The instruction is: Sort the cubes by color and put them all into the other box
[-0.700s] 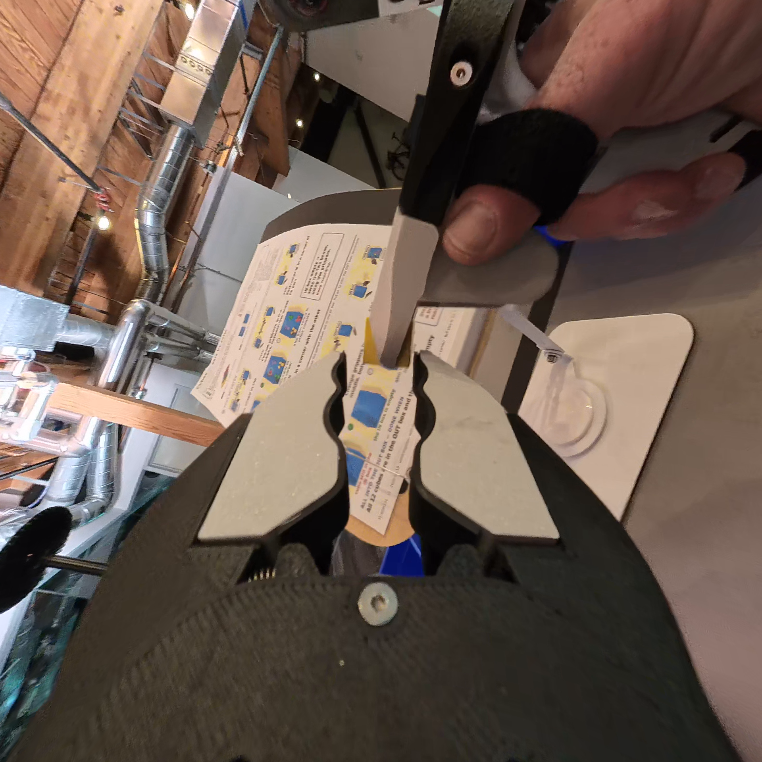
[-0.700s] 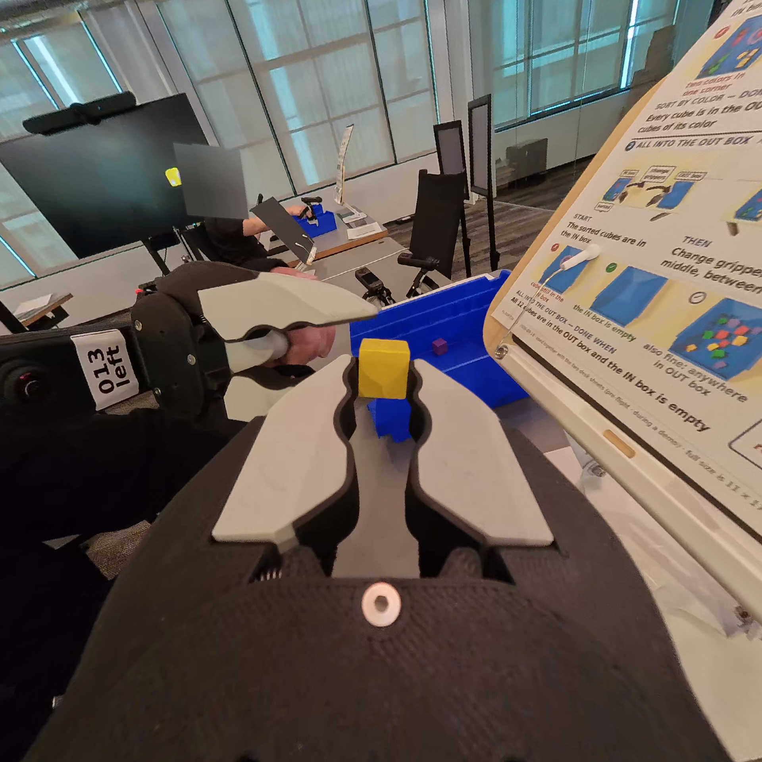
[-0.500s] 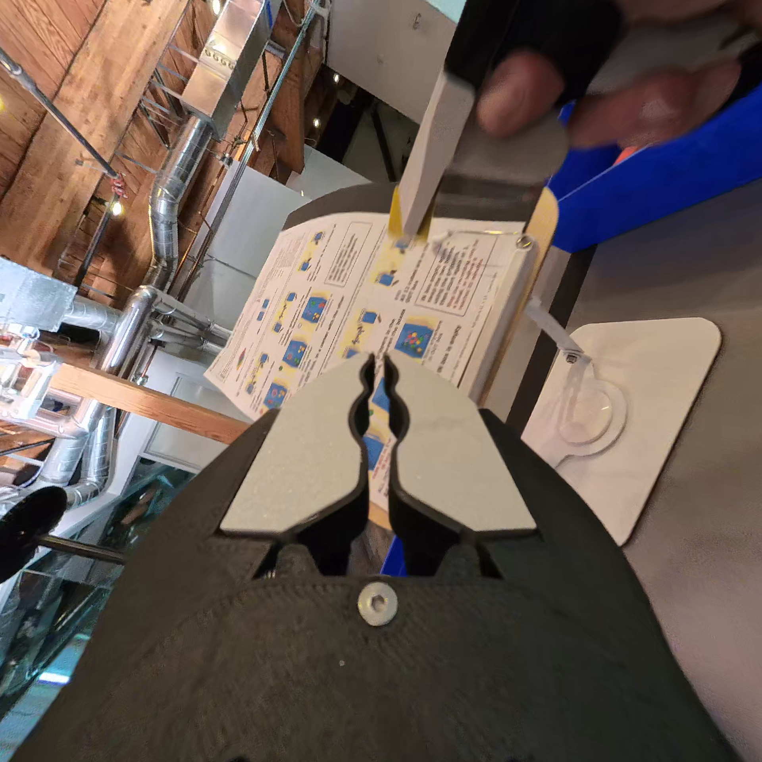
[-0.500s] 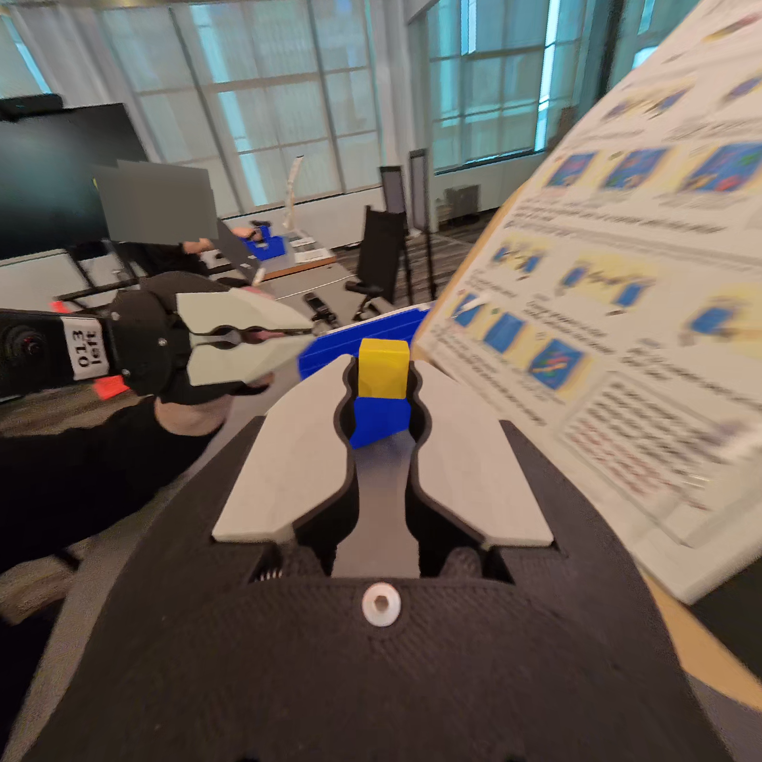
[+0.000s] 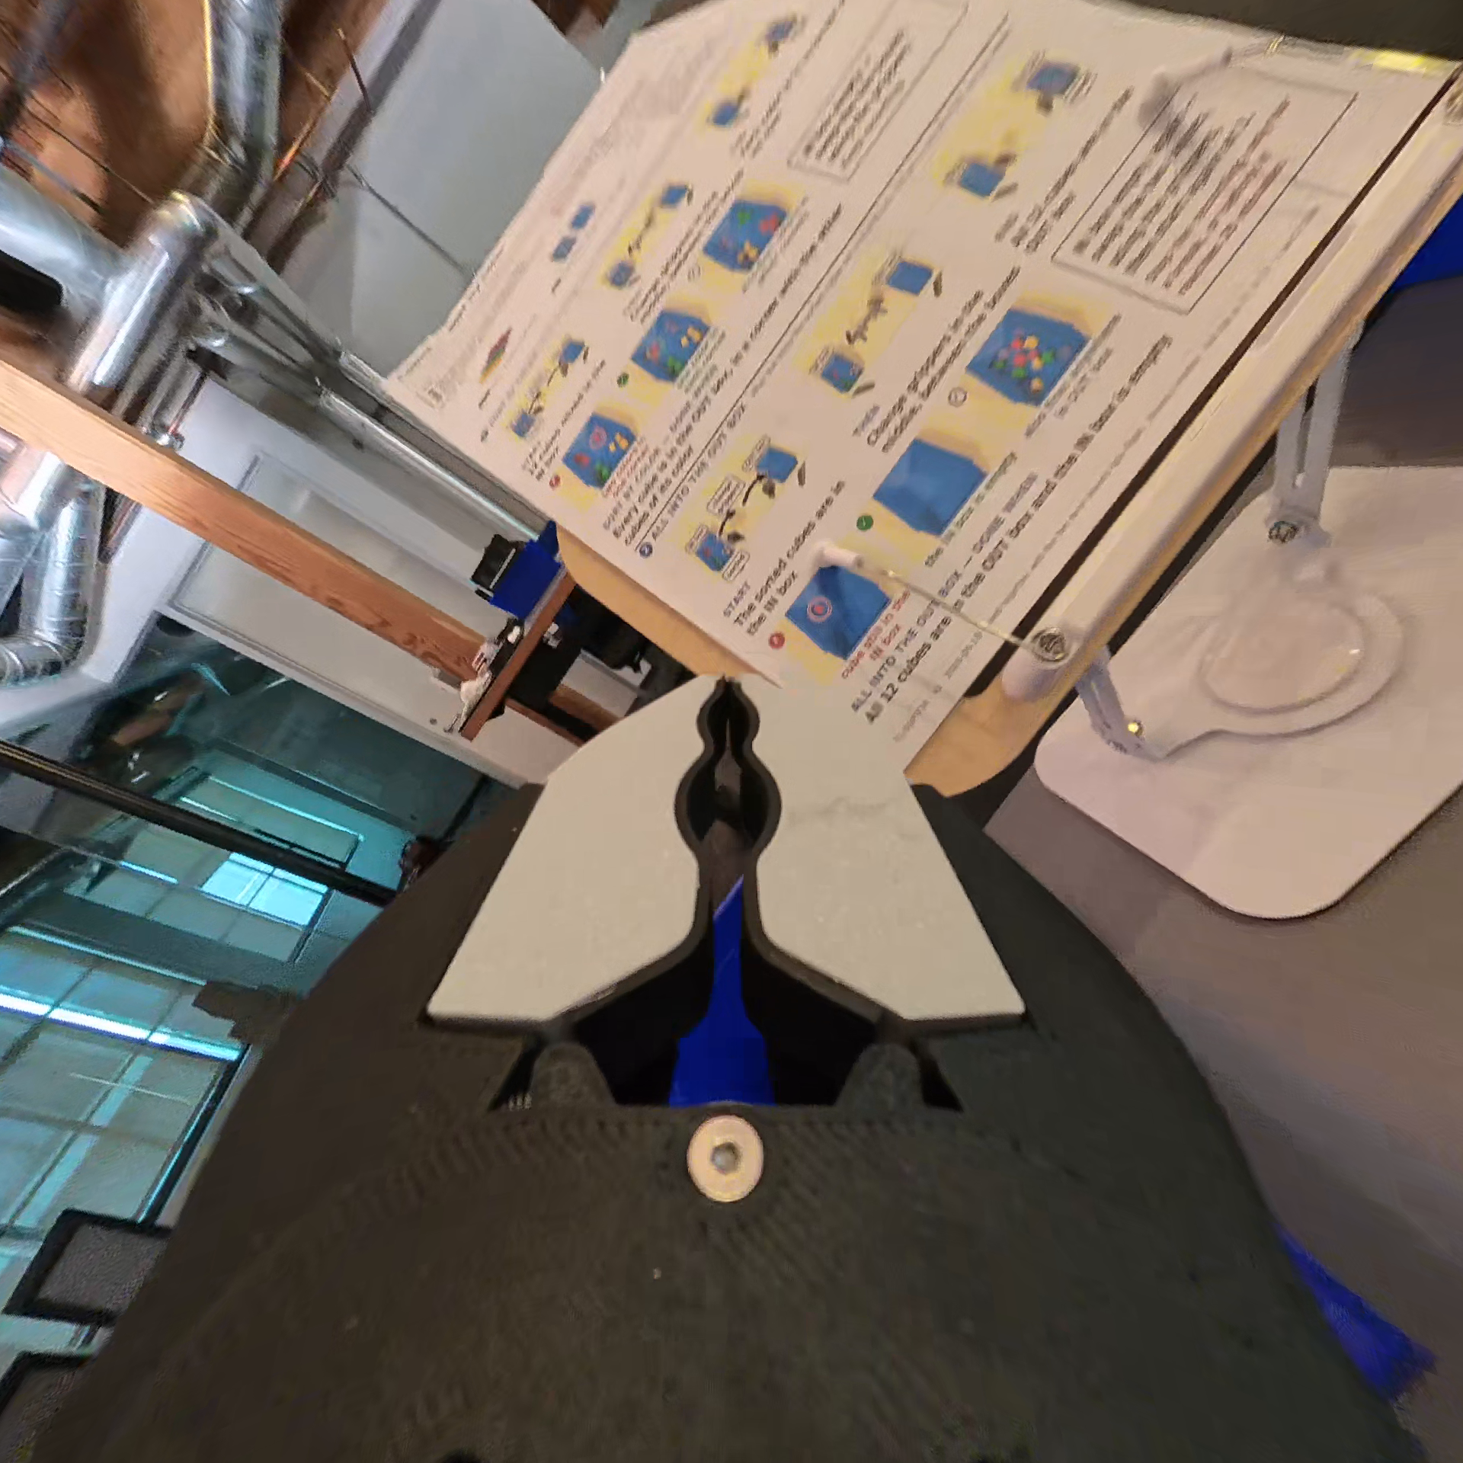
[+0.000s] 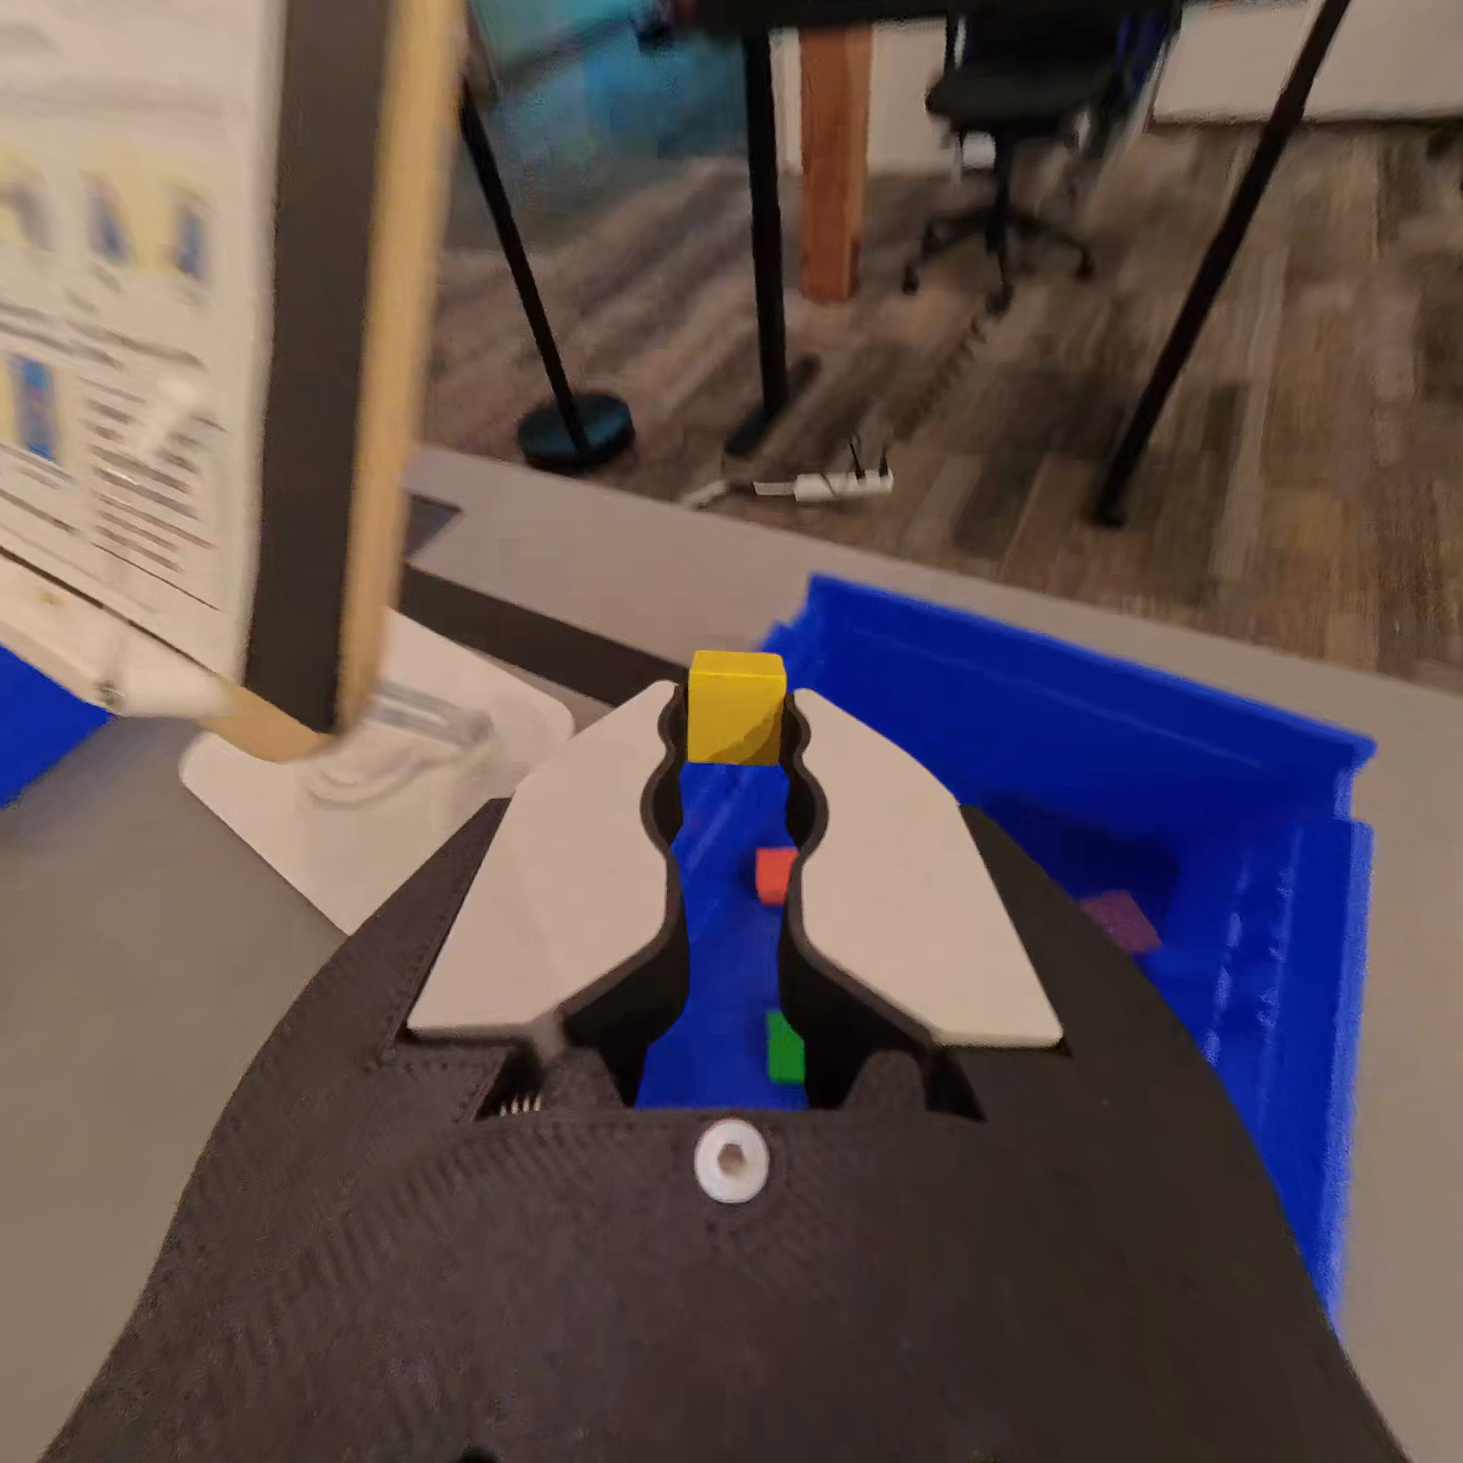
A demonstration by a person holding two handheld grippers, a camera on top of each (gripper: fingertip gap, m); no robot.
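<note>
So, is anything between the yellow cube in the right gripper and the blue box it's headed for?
Nothing visible. The right gripper holds the yellow cube over the open blue box; the sheet stand is off to one side.

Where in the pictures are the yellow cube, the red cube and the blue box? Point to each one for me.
yellow cube [image 6: 736, 716]: right wrist view, its front face.
red cube [image 6: 774, 873]: right wrist view, its visible face.
blue box [image 6: 1053, 697]: right wrist view, its far wall.

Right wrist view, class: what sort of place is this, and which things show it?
Probably an office or lab workspace: a black wheeled office chair on wood-look flooring, a grey table holding a blue box, and a propped instruction sheet.
</note>
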